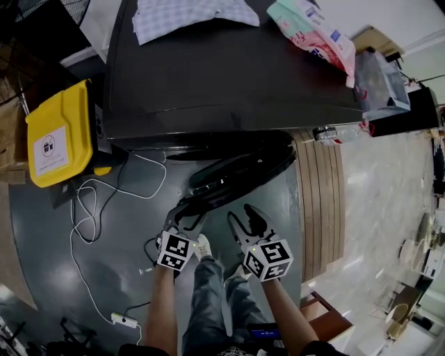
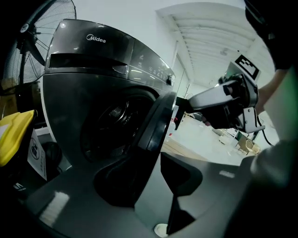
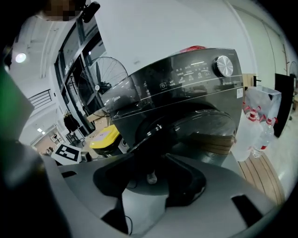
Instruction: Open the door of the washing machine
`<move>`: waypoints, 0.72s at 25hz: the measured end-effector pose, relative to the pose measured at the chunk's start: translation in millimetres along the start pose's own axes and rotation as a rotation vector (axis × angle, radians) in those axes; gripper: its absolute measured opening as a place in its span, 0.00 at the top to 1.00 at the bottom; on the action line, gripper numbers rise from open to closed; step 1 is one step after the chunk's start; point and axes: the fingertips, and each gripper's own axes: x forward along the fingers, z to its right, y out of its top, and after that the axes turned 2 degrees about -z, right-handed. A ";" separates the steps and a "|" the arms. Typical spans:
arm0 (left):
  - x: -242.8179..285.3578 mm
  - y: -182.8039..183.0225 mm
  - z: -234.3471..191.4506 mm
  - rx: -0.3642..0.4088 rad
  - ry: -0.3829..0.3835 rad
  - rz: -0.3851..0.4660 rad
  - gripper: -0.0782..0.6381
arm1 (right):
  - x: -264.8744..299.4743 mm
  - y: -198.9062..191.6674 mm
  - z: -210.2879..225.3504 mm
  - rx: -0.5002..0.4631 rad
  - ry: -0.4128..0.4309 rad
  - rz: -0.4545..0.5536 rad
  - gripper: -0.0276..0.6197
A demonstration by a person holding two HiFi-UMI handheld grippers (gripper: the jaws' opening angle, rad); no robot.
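A dark front-loading washing machine (image 1: 229,62) fills the top of the head view. Its round door (image 1: 240,170) is swung out over the grey floor. My left gripper (image 1: 185,211) sits at the door's free end. In the left gripper view the door's edge (image 2: 156,125) comes down against the left finger, floor shows in the gap, and the left gripper (image 2: 149,160) is open. My right gripper (image 1: 245,215) hangs just right of it, short of the door. It is open, with only floor and a white shoe between the jaws of the right gripper (image 3: 149,162). The drum opening (image 2: 109,121) is exposed.
A yellow bin (image 1: 59,135) stands left of the machine, with a white cable and power strip (image 1: 125,320) on the floor. A checked cloth (image 1: 195,17) and a packet (image 1: 313,28) lie on top. A bag of bottles (image 1: 379,83) and wooden boards (image 1: 320,201) lie right. A fan (image 2: 37,32) stands behind.
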 end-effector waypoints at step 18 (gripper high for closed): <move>-10.6 -27.0 62.7 0.074 -0.169 -0.101 0.67 | -6.0 -16.5 0.7 0.118 -0.094 -0.091 0.51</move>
